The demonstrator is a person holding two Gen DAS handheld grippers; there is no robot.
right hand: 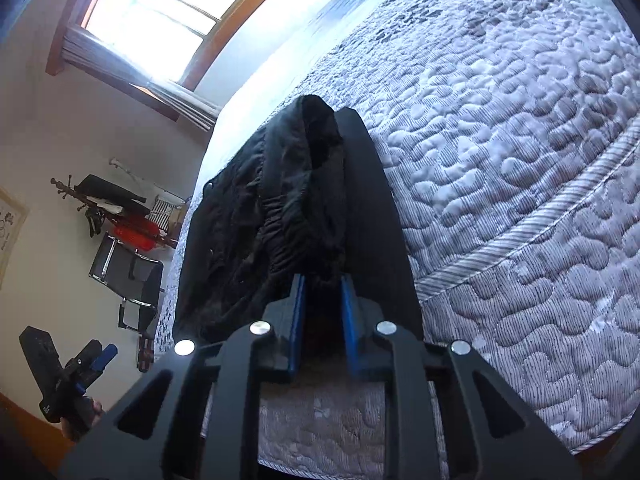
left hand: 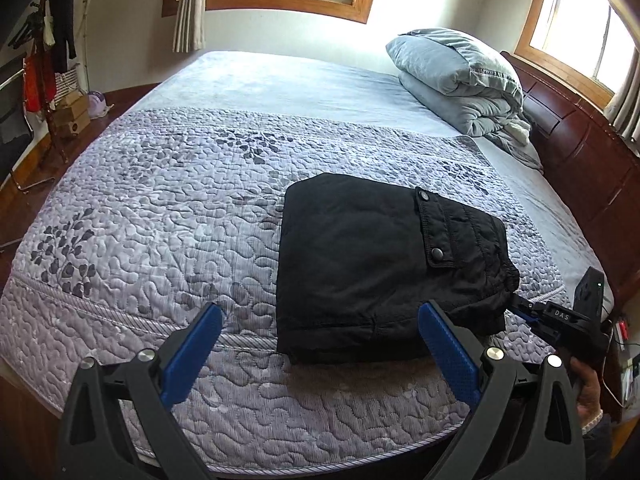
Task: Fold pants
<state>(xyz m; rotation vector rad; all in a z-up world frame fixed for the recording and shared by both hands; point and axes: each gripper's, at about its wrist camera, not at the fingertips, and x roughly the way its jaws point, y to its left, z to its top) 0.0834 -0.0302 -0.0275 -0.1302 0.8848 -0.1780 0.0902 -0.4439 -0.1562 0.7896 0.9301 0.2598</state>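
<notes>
The black pants [left hand: 380, 264] lie folded into a compact bundle on the quilted bed [left hand: 160, 216], pocket flap with snaps facing up. My left gripper [left hand: 320, 344] is open and empty, held just in front of the bundle's near edge. My right gripper [right hand: 322, 308] is shut on the pants' waistband edge [right hand: 296, 200] at the bundle's right side; it also shows in the left wrist view [left hand: 532, 312]. The left gripper shows in the right wrist view [right hand: 96, 360], held away from the bed.
A folded grey-blue duvet [left hand: 456, 76] lies at the head of the bed beside the dark wooden headboard [left hand: 580, 144]. A coat rack [left hand: 44, 64] with clothes and boxes stands at the far left. Windows line the walls.
</notes>
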